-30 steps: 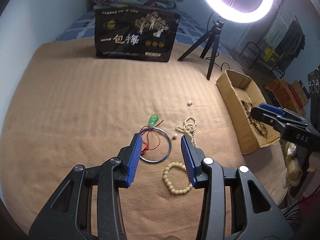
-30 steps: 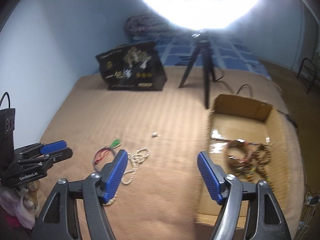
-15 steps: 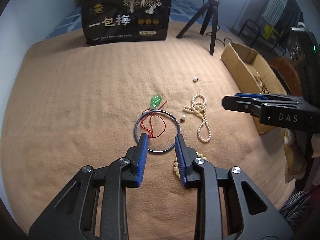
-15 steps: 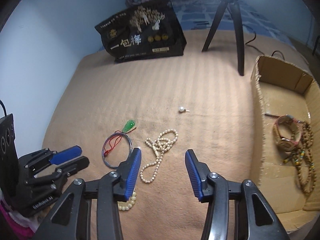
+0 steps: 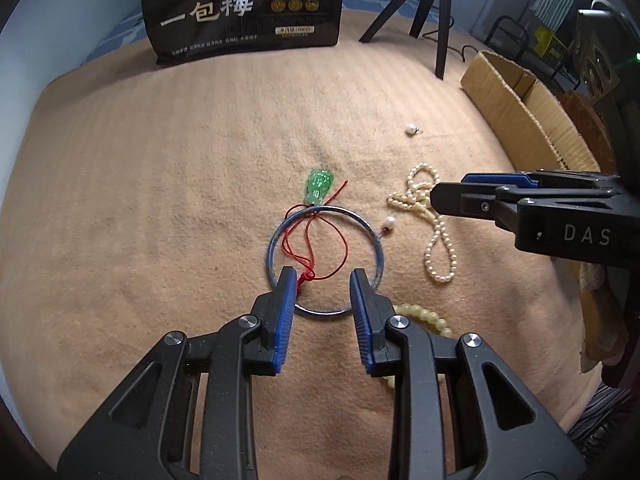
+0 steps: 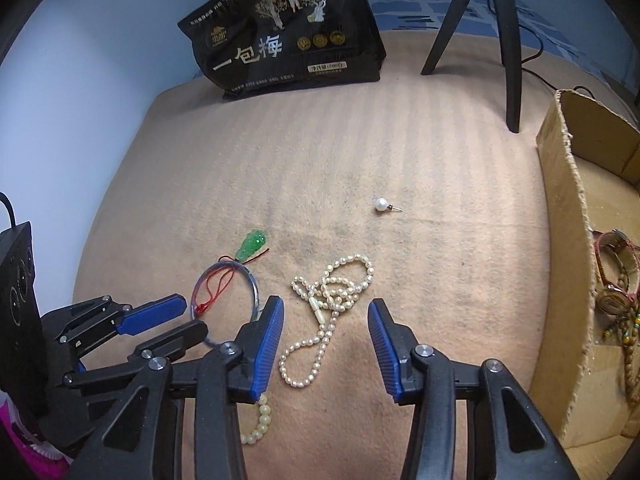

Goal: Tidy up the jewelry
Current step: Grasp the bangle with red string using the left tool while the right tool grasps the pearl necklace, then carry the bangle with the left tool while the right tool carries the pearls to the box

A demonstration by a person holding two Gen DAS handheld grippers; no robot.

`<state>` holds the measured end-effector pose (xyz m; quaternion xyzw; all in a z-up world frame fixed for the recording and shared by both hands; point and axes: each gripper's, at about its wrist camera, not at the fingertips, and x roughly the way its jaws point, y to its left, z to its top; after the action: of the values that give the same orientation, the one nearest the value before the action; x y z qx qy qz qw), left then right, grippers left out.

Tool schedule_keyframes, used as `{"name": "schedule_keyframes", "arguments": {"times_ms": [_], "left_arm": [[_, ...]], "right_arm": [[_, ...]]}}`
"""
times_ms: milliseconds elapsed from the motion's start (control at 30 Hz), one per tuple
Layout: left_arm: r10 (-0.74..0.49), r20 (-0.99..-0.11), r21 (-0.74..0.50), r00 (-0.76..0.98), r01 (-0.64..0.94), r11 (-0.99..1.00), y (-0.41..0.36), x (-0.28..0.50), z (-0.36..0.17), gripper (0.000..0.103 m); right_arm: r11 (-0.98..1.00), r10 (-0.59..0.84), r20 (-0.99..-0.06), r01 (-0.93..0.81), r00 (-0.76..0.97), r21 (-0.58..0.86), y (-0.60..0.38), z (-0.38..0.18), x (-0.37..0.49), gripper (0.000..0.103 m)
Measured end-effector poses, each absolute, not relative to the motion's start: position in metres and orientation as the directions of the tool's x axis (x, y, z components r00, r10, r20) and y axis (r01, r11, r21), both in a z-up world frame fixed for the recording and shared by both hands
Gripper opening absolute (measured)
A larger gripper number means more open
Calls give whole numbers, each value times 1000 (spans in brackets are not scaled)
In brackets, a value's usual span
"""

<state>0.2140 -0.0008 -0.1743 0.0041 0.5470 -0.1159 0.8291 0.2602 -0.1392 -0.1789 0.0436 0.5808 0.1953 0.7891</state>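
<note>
Jewelry lies on a tan blanket (image 5: 160,200). My left gripper (image 5: 323,280) is open and low over the near rim of a silver bangle (image 5: 376,248), with a red cord (image 5: 308,240) and green pendant (image 5: 318,186) between its fingers. My right gripper (image 6: 326,316) is open, straddling a pearl necklace (image 6: 332,292), also in the left wrist view (image 5: 438,240). A cream bead bracelet (image 5: 424,316) lies partly under the left gripper. A pearl earring (image 6: 382,205) lies farther back, another (image 5: 389,223) lies by the bangle.
A cardboard box (image 6: 568,280) at the right holds a watch and wooden bead strings (image 6: 616,300). A black snack bag (image 6: 288,36) and a tripod (image 6: 512,40) stand at the back. The bed edge is near on the right.
Both grippers have moved forward and down toward the jewelry. The left now sits over the bangle's rim, the right has come over the pearl necklace, away from the box.
</note>
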Motion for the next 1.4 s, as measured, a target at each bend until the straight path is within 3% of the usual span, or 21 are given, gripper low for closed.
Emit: {"name": "schedule_keyframes", "arguments": {"times_ms": [133,233,500,600,800,1400], "left_arm": [[-186,-910,-120,369,195,973,-1,217,-179,27],[-180,-914,-110,363,204,973,-3,219,-183,13],[-161,-914,-91,371,199,976,-3,224,-187,5],[-163,-912,-97,377,187,977,-1,224,-187,3],[-186,-900,-126,394,174,977,4,223,-179,2],[-245,-821,-187,516,161,969,12,216,-126,0]], "right_arm": [[927,341,-911,-245,233,284,-134,-189,265,43],[931,329,-918,-239,222,276,-132,-197,268,41],[935,299,-927,-264,229,236,-122,-204,276,38],[936,282,-930,-279,235,213,-116,-206,278,33],[934,297,-923,-275,244,228,-117,-206,280,10],[925,326,-889,-302,323,229,-129,-175,266,5]]}}
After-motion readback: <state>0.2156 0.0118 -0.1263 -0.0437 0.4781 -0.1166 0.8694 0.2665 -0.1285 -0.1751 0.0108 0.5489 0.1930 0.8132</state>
